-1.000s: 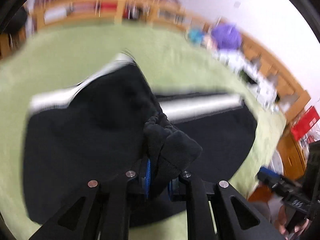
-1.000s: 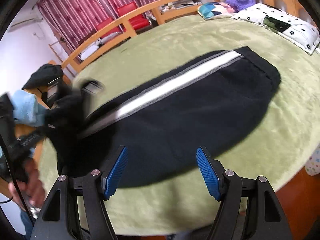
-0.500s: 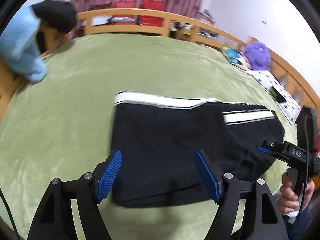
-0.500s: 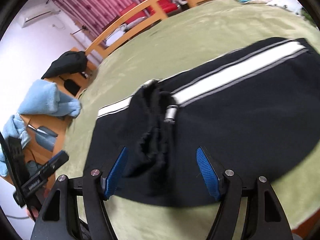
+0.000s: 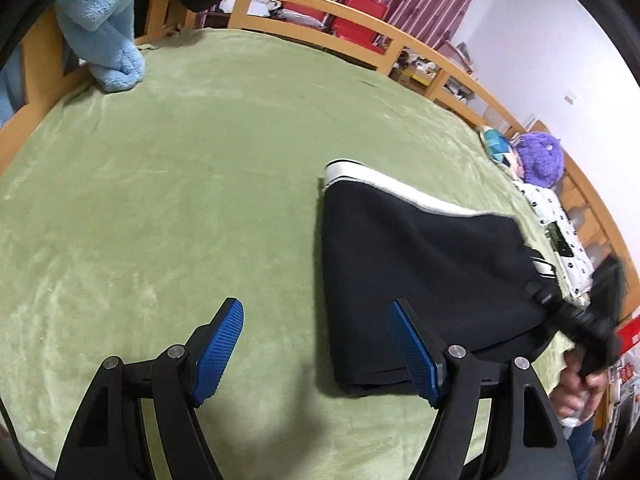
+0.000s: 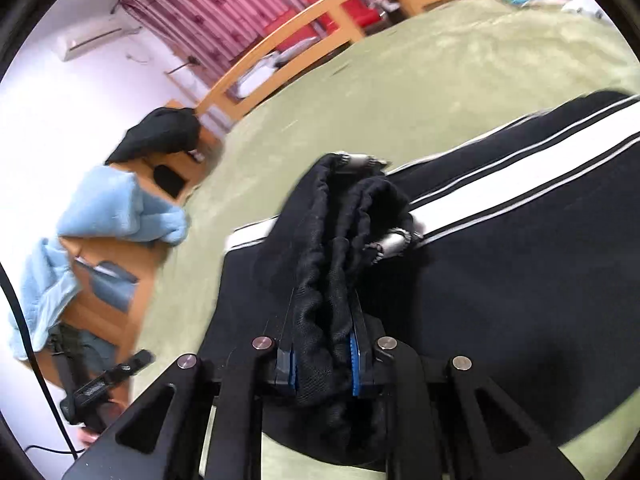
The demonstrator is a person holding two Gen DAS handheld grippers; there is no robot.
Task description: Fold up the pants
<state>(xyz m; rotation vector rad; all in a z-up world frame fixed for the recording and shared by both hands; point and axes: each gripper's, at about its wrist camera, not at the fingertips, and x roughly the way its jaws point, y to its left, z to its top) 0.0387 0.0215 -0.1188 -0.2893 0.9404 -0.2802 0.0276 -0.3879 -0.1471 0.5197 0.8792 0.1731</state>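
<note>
R tool [image 6: 323, 354] closing on bunched waistband of pants [image 6: 520, 280], centre frame; L tool [image 5: 316, 354] wide open, empty. Next: carry band over w/o slipping.

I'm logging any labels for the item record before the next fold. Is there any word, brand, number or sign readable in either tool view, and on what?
No text can be read in either view.
Right tool body, seen from the left: any marking is lost to motion blur.
Left tool body, seen from the right: light marks, too small to read.
Red box at the edge: no legible print.
Black pants: white side stripes only, no label visible.
</note>
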